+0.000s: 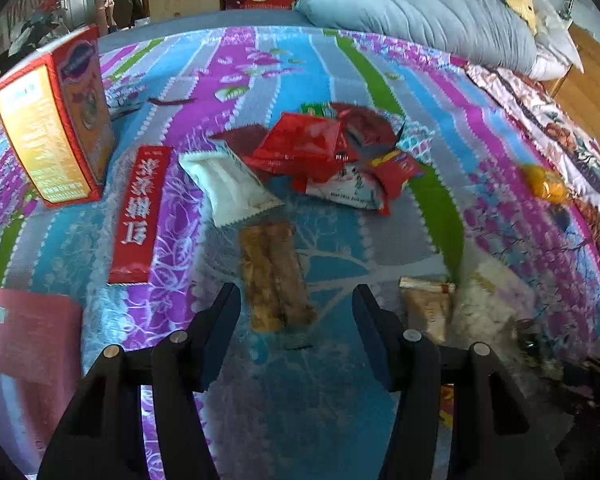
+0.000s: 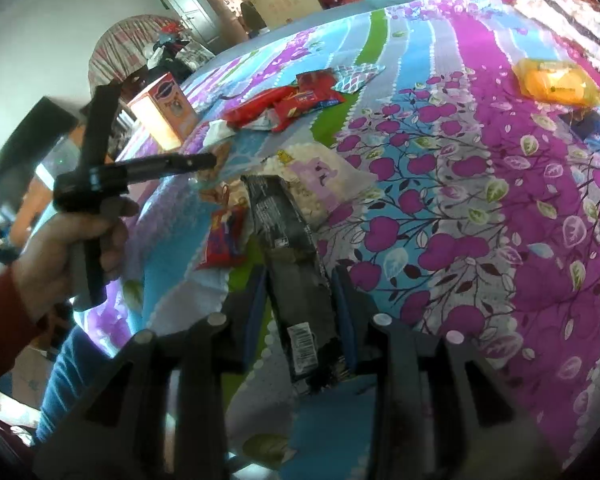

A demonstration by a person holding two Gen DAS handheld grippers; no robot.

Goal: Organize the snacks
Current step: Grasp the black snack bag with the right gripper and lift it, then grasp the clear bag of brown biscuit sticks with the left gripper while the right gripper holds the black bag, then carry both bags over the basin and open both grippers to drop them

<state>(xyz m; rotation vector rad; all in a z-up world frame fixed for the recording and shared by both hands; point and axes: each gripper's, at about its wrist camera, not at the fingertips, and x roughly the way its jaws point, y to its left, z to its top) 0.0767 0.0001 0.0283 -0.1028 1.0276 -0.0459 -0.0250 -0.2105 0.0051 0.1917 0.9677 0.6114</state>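
Snacks lie scattered on a colourful bedspread. My left gripper [image 1: 296, 300] is open and empty, its jaws on either side of a clear pack of brown biscuit sticks [image 1: 274, 274]. Beyond it lie a white packet [image 1: 230, 184], a pile of red packets [image 1: 320, 148], a long red box [image 1: 140, 212] and an upright orange carton [image 1: 56, 124]. My right gripper [image 2: 300, 300] is shut on a long black snack packet [image 2: 288, 248] and holds it above the bed. The left gripper also shows in the right wrist view [image 2: 210, 160], held in a hand.
A popcorn bag [image 1: 488, 300] and a small tan packet [image 1: 426, 304] lie to the right of my left gripper. An orange packet [image 2: 556, 82] lies far right. A pink flat box [image 1: 28, 332] sits at the left. A blue pillow [image 1: 420, 12] lies at the head of the bed.
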